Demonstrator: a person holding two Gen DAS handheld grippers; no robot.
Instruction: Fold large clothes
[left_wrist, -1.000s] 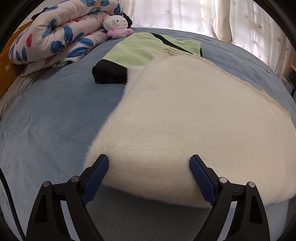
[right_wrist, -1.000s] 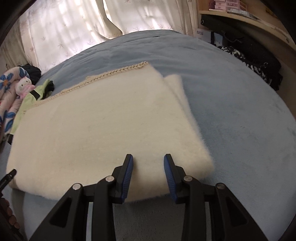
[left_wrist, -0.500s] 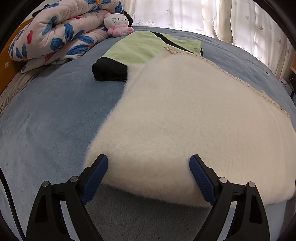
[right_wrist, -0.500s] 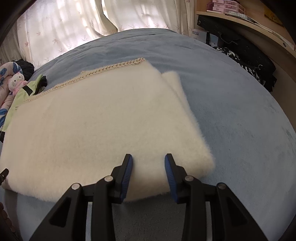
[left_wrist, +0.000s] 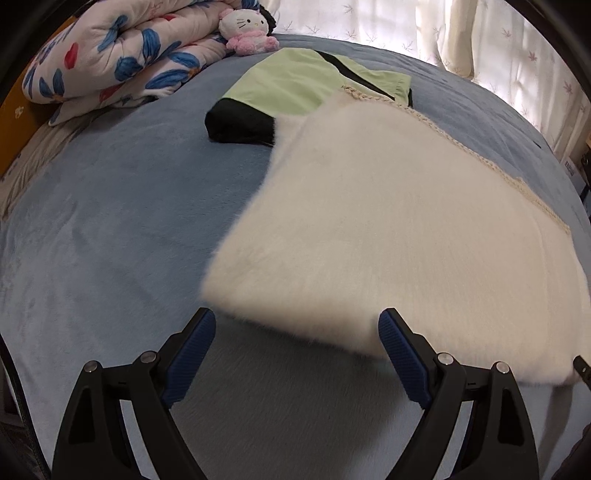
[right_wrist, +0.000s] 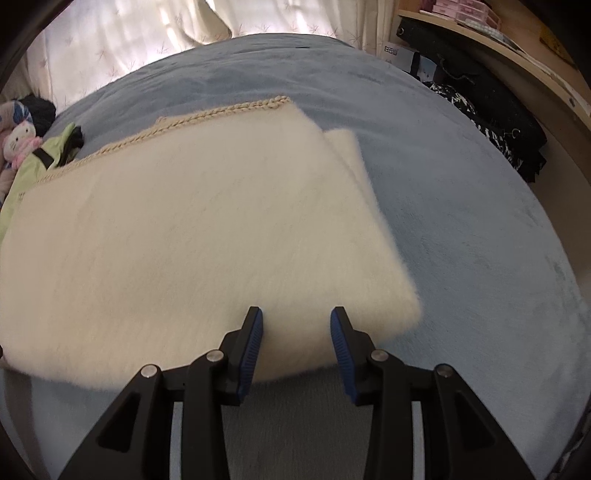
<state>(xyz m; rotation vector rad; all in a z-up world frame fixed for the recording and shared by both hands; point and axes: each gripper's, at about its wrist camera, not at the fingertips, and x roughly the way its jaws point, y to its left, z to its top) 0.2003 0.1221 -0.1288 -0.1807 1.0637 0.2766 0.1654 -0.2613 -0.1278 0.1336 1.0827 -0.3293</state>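
Observation:
A large fluffy cream garment (left_wrist: 388, 221) lies folded flat on the blue bed, with a braided trim (right_wrist: 207, 114) along its far edge. It also shows in the right wrist view (right_wrist: 184, 229). My left gripper (left_wrist: 295, 332) is wide open and empty, just in front of the garment's near left edge. My right gripper (right_wrist: 295, 325) is partly open, its jaws astride the near right edge of the garment, not pinching it. A second layer (right_wrist: 351, 155) peeks out at the right side.
A folded green and black garment (left_wrist: 295, 88) lies beyond the cream one. A floral quilt (left_wrist: 110, 62) and a plush cat toy (left_wrist: 245, 31) sit at the back left. Curtains (left_wrist: 461, 37) hang behind. Dark bags (right_wrist: 480, 96) and a shelf stand at the right.
My left gripper has drawn back and shifted left, so the garment's near edge now lies beyond its tips. My right gripper has held its place at the near edge.

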